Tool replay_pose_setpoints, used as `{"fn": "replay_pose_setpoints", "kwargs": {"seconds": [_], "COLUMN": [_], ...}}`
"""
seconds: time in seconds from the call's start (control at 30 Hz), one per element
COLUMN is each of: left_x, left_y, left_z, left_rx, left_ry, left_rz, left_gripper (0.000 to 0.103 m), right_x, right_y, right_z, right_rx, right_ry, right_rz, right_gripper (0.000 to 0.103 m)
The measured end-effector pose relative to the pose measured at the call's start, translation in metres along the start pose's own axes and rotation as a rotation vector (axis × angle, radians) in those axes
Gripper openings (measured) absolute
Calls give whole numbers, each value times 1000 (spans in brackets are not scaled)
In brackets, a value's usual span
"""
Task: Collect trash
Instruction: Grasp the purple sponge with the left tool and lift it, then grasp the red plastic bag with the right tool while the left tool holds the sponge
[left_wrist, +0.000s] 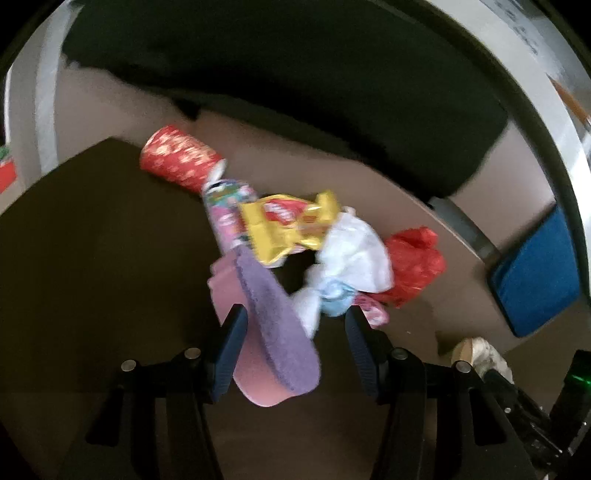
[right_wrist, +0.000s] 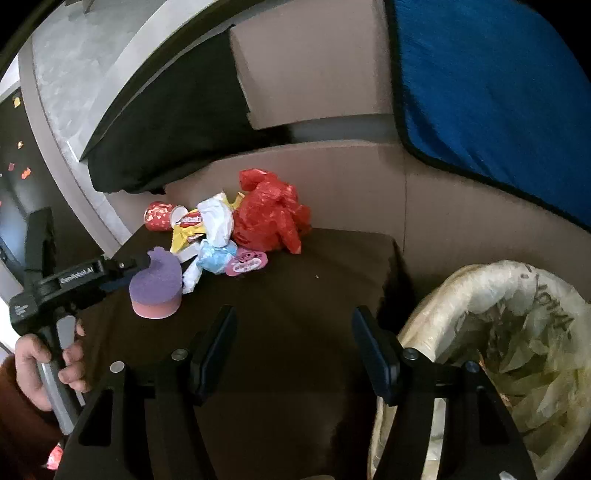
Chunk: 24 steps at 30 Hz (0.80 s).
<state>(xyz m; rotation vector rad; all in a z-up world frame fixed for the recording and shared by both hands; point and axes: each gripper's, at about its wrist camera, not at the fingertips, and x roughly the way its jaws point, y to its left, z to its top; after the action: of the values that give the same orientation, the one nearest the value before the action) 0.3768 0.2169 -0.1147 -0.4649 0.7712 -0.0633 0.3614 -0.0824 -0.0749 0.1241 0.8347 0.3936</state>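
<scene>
**Trash collection: stock on the dark table, bin beside it**

Item 1. Litter pile, at the far edge of the dark brown table (right_wrist: 295, 295). Contents, left to right in the right wrist view: red paper cup (right_wrist: 159, 216) lying on its side; yellow snack wrapper (right_wrist: 186, 230); crumpled white paper (right_wrist: 218, 219); light blue wrapper (right_wrist: 216, 256); small pink printed wrapper (right_wrist: 246, 263); crumpled red plastic bag (right_wrist: 271, 214). All touch or overlap one another. A pink printed tube or packet (left_wrist: 225, 218) shows only in the left wrist view, under the yellow wrapper.

Item 2. Purple-topped pink sponge (right_wrist: 157, 290), flat on the table just in front of the pile, nearer the left gripper. Whether it counts as trash cannot be told.

Item 3. Waste bin with a pale plastic liner (right_wrist: 491, 354), standing off the table's right side, well apart from the pile. The liner looks crumpled; any collected trash inside cannot be made out.

Item 4. Left gripper (left_wrist: 295, 343): jaws wide apart, the sponge lying between them against the left finger, not pinched. The picture is blurred.

Item 5. Right gripper (right_wrist: 295, 347): jaws spread, nothing between them, over bare table near the bin.

Progress, judged: every listed piece is on the table and neither tool holds anything, so nearly the whole collection remains to be done.
</scene>
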Motion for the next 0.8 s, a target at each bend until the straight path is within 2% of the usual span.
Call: {"fn": "replay_pose_setpoints", "kwargs": {"seconds": [0.2, 0.37, 0.53, 0.63, 0.7, 0.8], "left_x": [5, 3, 2, -1, -6, -21], "left_y": [-31, -25, -16, -7, 2, 20], "left_z": [-6, -5, -4, -4, -4, 7], "left_rx": [94, 71, 40, 26, 5, -14], "left_ry": [-29, -32, -32, -17, -10, -22], "left_rz": [38, -9, -10, -27, -38, -33], "left_gripper": [55, 55, 55, 55, 55, 55], "right_x": [-5, -4, 18, 43, 63, 96], "right_y": [-13, -16, 13, 43, 57, 65], "right_z": [-9, -8, 22, 49, 65, 82], "right_rx": [37, 31, -63, -114, -137, -167], "right_ry": [4, 5, -30, -66, -84, -82], "right_rz": [14, 9, 30, 59, 56, 2], "right_gripper": [62, 63, 63, 63, 63, 62]}}
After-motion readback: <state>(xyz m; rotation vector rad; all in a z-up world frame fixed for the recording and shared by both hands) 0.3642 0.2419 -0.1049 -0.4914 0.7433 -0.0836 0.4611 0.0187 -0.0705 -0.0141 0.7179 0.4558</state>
